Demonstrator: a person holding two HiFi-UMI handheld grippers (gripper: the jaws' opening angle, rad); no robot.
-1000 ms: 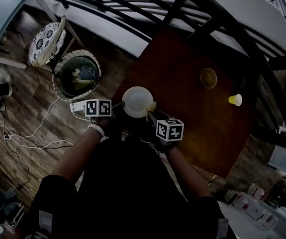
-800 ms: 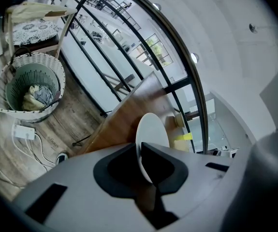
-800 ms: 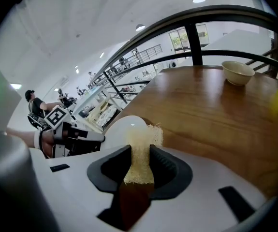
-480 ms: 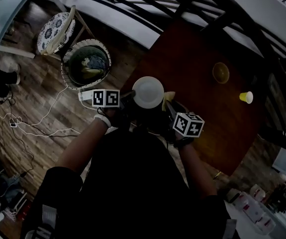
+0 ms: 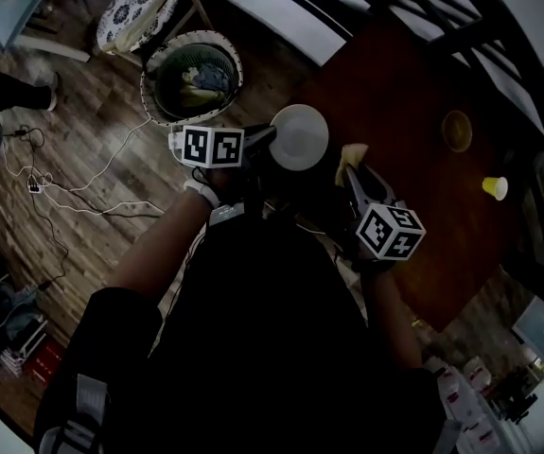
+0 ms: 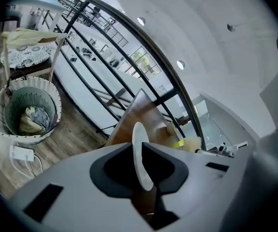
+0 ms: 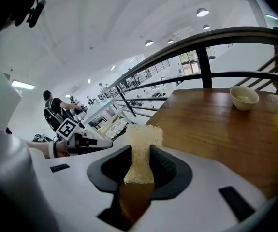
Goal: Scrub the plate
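A white round plate [image 5: 300,137] is held over the near left edge of the brown wooden table [image 5: 413,83]. My left gripper [image 5: 266,141] is shut on its left rim. In the left gripper view the plate [image 6: 137,132] stands edge-on between the closed jaws of my left gripper [image 6: 140,151]. My right gripper [image 5: 353,170] is shut on a pale yellow fibrous scrubber [image 5: 350,158], just right of the plate and a little apart from it. In the right gripper view the scrubber [image 7: 142,141] sticks up out of my right gripper [image 7: 139,159].
A tan bowl [image 5: 457,130] and a yellow cup [image 5: 495,187] sit on the far part of the table. A woven basket [image 5: 192,78] with cloth in it and a chair [image 5: 137,12] stand on the wooden floor at left, with cables [image 5: 73,197] nearby. Black railings run behind the table.
The scrubber was against the plate's right rim; now it sits off the plate to the right. Both grippers and the plate lie higher in the view as the head camera shifted.
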